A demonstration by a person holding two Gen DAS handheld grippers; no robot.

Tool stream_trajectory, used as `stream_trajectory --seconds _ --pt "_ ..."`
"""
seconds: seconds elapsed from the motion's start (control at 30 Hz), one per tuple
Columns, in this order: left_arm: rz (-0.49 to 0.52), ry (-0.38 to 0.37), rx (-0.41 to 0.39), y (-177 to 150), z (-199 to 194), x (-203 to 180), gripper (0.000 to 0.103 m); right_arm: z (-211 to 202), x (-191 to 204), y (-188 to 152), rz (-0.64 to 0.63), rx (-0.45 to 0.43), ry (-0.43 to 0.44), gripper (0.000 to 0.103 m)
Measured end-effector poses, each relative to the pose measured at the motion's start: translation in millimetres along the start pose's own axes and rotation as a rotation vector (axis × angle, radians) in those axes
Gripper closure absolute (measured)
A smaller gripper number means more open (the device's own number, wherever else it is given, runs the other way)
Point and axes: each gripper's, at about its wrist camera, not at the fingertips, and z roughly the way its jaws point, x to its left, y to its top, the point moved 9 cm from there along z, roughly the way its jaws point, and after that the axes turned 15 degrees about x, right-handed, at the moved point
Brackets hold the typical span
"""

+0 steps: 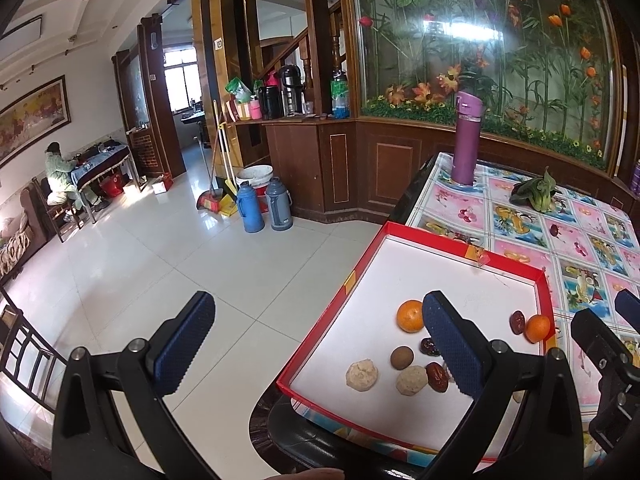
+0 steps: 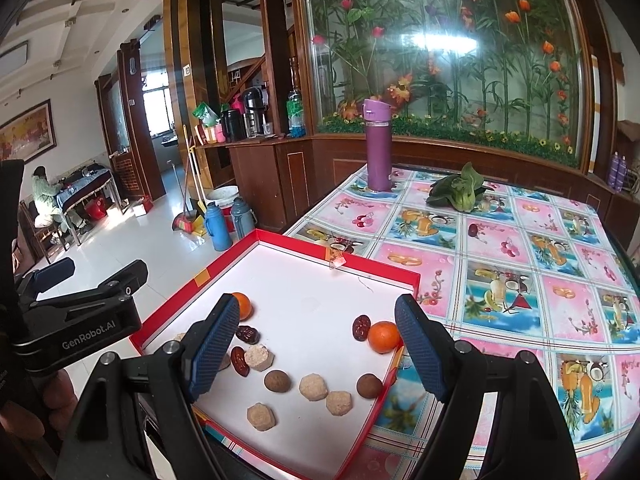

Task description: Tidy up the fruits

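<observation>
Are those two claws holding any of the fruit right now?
No. The left claw and the right claw are both open and empty; the fruit lies loose in the red tray.

Black-framed left gripper (image 1: 320, 344) and right gripper (image 2: 316, 344), blue ribbed pads, silver screws, "GenRobot.AI" lettering.

Fruits and round cakes in red-rimmed tray (image 2: 348, 266) on table (image 2: 520, 280).

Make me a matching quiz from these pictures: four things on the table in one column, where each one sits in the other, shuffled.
Things:
1. purple bottle
2. leafy green vegetable
3. lone dark fruit
4. orange

Places:
A. inside the red tray, by its right wall
B. far left corner of the tablecloth
C. bare tablecloth, nearer than the greens
D. far side, right of the bottle

Pairs: 1-B, 2-D, 3-C, 4-A
</observation>
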Motion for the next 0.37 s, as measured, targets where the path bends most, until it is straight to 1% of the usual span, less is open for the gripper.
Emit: stream_trajectory --seconds 0.07,0.37 --pt "-0.006 0.009 0.0 0.4 -0.5 1.7 0.0 0.7 0.2 0.1 -0.001 0.002 0.0 0.023" --pt "-0.007 -0.015 0.015 2.6 1.6 1.0 0.0 5.8 2.5 -2.5 -0.023 0.015 0.005 0.023"
